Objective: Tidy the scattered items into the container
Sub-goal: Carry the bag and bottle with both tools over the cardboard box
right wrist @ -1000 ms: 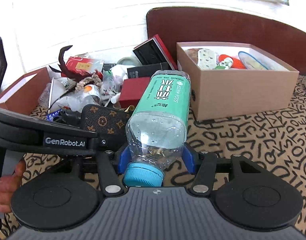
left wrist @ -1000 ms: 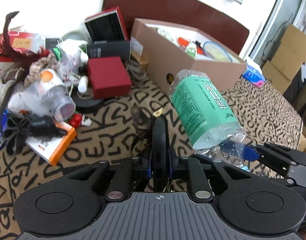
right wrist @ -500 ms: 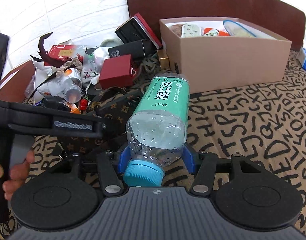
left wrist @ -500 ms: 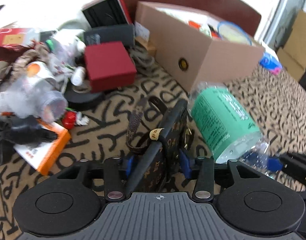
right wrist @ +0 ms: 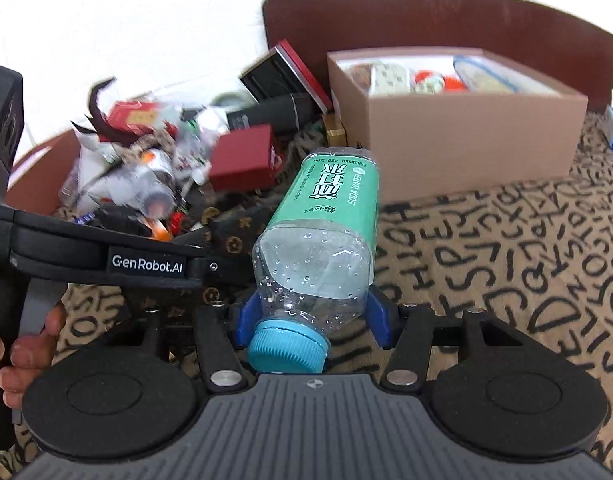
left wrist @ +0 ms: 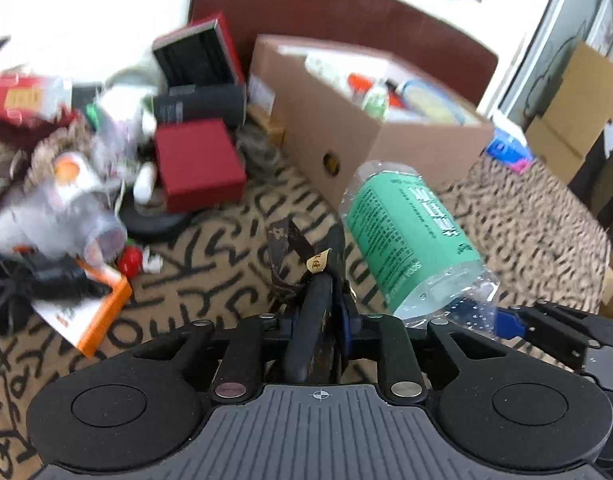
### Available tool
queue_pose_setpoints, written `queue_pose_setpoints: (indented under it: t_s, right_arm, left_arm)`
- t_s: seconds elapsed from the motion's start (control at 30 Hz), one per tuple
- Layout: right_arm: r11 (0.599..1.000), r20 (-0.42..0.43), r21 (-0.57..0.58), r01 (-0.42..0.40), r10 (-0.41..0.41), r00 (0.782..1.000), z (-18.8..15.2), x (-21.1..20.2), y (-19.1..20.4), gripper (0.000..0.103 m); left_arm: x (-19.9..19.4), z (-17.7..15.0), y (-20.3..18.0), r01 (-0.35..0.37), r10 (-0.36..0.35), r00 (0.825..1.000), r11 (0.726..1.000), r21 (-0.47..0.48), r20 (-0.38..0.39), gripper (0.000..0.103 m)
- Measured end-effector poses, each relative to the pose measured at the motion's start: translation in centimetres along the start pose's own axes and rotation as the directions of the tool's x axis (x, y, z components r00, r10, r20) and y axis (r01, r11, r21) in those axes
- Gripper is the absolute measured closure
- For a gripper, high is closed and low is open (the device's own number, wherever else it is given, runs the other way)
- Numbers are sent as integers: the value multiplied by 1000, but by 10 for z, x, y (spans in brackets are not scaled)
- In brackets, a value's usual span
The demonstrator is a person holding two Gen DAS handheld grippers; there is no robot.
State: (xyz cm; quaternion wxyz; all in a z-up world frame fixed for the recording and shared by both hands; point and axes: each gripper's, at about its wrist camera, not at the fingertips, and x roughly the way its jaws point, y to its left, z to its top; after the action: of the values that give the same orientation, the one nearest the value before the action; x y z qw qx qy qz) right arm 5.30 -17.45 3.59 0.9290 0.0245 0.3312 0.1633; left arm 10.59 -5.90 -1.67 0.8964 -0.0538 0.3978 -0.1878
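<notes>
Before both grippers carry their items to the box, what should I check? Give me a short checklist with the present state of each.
1. Right gripper shut on soda water bottle: ok.
2. Bottle cap on: ok.
3. Left gripper shut on brown patterned wallet: ok.
4. Wallet strap hanging clear of the clutter: cannot tell.
5. Cardboard box open on top: ok.
6. Room left inside the box: cannot tell.

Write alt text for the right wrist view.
The right gripper grips a green-labelled soda water bottle, blue cap toward the camera, above a letter-patterned tablecloth. A cardboard box of items stands behind, clutter to its left.
</notes>
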Motion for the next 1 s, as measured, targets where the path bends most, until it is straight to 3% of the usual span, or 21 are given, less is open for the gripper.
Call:
queue_pose_setpoints:
  t_s: [0.3, 0.53, 0.8, 1.0]
  right_arm:
    - [999, 104, -45, 15, -11, 995, 34, -32, -4, 43]
    - [995, 170, -86, 50, -35, 985, 76, -41, -18, 43]
    - [979, 203, -154, 133, -100, 974, 143, -20, -45, 43]
    - [955, 164, -225, 192, -157, 974, 186, 18, -75, 43]
  left_arm:
    - [-39, 39, -26, 14, -19, 992, 999, 36, 127, 88]
    - [-39, 82, -49, -5, -3, 979, 999, 38, 204, 88]
    - [-5, 151, -75, 6, 3, 969, 999, -35, 248, 88]
    - [53, 206, -91, 3, 23, 964, 996, -95, 266, 87]
